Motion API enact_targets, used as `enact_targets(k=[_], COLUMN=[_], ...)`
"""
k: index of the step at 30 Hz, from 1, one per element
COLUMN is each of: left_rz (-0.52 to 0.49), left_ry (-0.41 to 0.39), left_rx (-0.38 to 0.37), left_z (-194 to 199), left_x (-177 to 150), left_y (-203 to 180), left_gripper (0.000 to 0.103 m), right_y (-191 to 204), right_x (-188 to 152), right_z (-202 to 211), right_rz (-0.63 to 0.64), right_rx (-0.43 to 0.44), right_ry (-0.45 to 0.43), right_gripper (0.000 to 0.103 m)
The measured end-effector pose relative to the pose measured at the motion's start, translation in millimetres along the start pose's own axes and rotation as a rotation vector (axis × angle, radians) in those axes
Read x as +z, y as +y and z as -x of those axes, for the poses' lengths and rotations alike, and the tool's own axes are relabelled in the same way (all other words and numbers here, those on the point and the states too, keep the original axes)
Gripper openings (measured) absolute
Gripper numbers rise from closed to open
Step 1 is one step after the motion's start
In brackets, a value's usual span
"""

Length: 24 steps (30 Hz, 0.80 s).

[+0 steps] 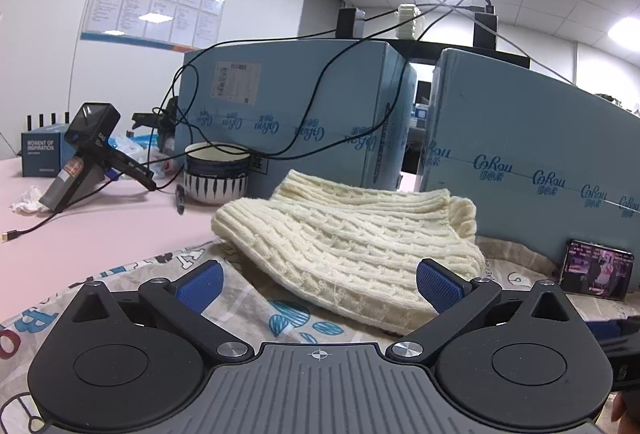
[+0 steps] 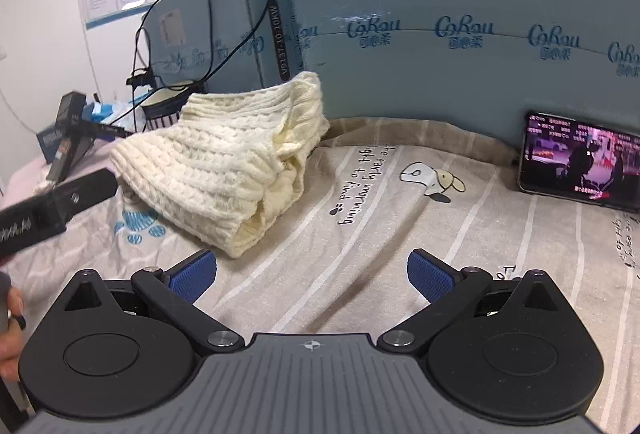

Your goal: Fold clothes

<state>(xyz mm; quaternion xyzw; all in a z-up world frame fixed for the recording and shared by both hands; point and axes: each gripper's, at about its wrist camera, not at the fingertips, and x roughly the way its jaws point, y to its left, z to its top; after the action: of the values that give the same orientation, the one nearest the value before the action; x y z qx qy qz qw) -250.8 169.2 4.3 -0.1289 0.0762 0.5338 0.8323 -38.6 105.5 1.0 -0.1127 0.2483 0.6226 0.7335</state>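
Note:
A cream cable-knit sweater [image 1: 344, 238] lies folded in a thick bundle on a printed bedsheet [image 1: 288, 318]. It also shows in the right wrist view [image 2: 224, 162], at the upper left. My left gripper [image 1: 320, 284] is open and empty, its blue pads just short of the sweater's near edge. My right gripper [image 2: 312, 274] is open and empty over the bare sheet [image 2: 400, 234], to the right of the sweater. The left gripper's black body [image 2: 52, 206] enters the right wrist view from the left, beside the sweater.
Blue cardboard boxes [image 1: 300, 114] [image 2: 460, 26] wall off the back. A phone [image 1: 596, 270] [image 2: 580, 166] with a lit screen leans on the right box. A striped bowl [image 1: 218, 174], a black handheld device [image 1: 84, 162], cables and a small box [image 1: 42, 150] sit at left.

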Motion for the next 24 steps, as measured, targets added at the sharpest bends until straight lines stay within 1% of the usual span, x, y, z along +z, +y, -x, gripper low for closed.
enact_targets(k=[6, 15, 24], left_rz=[-0.005, -0.005, -0.003], left_ry=[-0.005, 0.006, 0.008], left_rx=[-0.007, -0.012, -0.012], left_z=[0.7, -0.8, -0.6], left_x=[-0.6, -1.0, -0.8], left_y=[-0.3, -0.3, -0.2], left_gripper=[0.103, 0.103, 0.103], right_y=[5.2, 0.9, 0.8], right_x=[-5.2, -6.8, -7.2], right_z=[-0.9, -3.1, -3.3], right_rz=[0.040, 0.009, 0.009], right_rx=[-0.002, 0.001, -0.007], right_ry=[-0.005, 0.010, 0.013], right_gripper=[0.103, 0.103, 0.103])
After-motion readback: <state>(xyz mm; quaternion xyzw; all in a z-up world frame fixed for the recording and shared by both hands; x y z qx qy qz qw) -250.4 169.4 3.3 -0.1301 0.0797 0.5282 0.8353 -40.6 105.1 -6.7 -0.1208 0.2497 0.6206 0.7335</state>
